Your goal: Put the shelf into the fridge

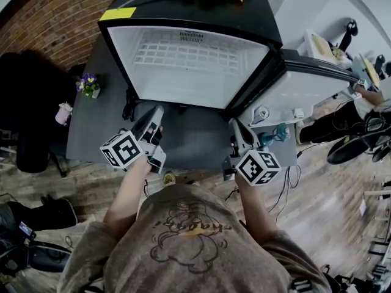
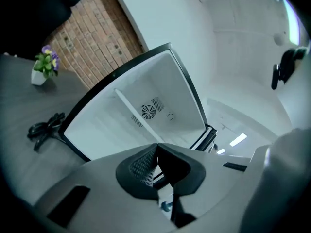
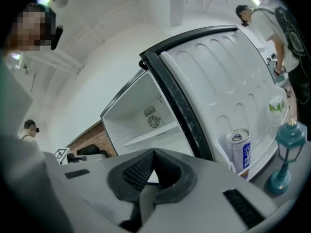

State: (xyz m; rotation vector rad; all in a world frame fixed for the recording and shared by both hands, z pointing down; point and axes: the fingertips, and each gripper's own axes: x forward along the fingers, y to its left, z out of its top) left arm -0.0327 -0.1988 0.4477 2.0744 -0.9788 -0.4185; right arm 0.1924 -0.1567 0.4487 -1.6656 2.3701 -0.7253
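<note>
Head view: the shelf (image 1: 195,57) already sits across the fridge (image 1: 183,8), and your left gripper (image 1: 156,116) and right gripper (image 1: 237,130) hang out front, both pinched closed on nothing.

Left gripper view: the black cable (image 2: 43,129) beside the fridge could snag you.

Right gripper view: swing wide and you'd probably knock the can (image 3: 239,152) in the open door (image 3: 218,81), or the teal lamp (image 3: 286,154).
</note>
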